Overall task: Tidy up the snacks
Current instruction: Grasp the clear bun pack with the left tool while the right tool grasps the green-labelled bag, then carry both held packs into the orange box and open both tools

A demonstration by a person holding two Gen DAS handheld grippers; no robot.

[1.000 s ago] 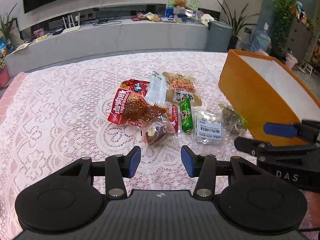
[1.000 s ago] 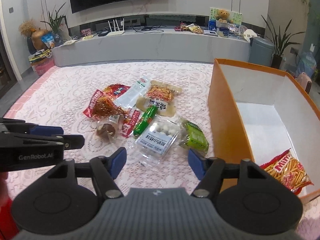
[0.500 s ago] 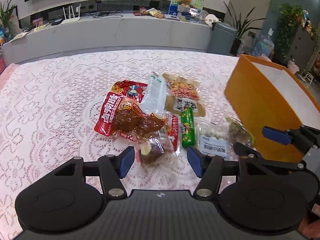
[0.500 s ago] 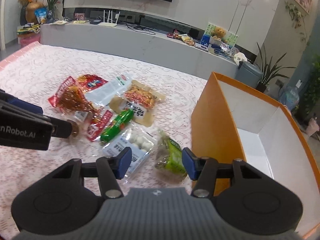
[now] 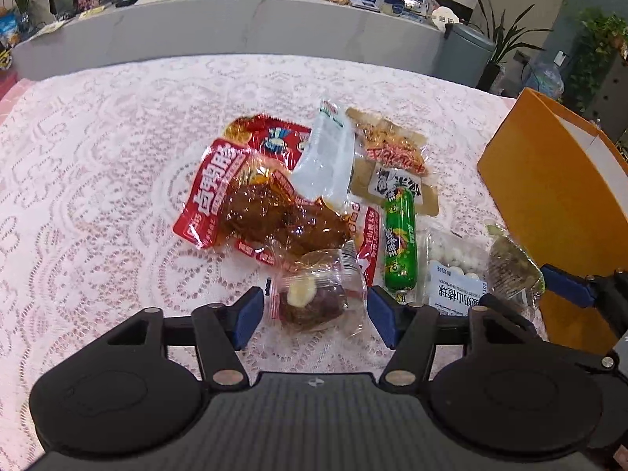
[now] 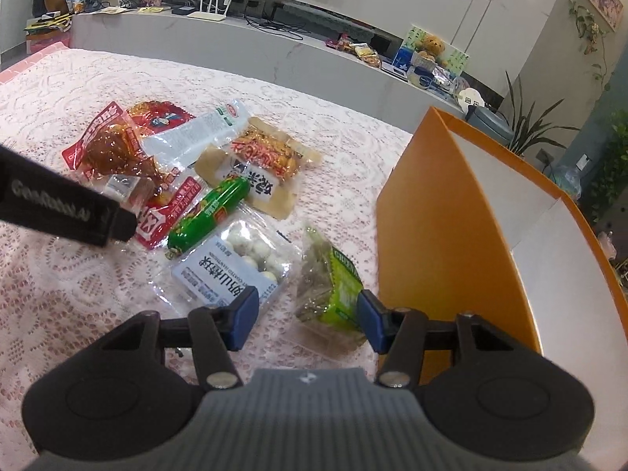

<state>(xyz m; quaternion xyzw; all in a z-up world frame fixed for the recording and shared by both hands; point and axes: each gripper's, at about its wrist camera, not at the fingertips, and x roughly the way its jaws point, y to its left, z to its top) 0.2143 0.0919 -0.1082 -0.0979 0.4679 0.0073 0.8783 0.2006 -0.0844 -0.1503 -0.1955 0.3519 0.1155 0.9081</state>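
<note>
With both jaws open and empty, centre your left gripper (image 5: 312, 316) on the clear-wrapped snack (image 5: 314, 294) and your right gripper (image 6: 306, 324) on the green packet (image 6: 331, 290) — pinch the contents, not loose film.

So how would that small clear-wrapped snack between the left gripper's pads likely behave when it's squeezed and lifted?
The clear-wrapped snack probably has a firm core: a dark lump with a pale piece on top fills the middle. Its crinkled film stands loose around that, so the wrapper edges would likely flop and crumple first. The glossy film may slip on the left gripper, so a grip on the lump looks safer.
</note>
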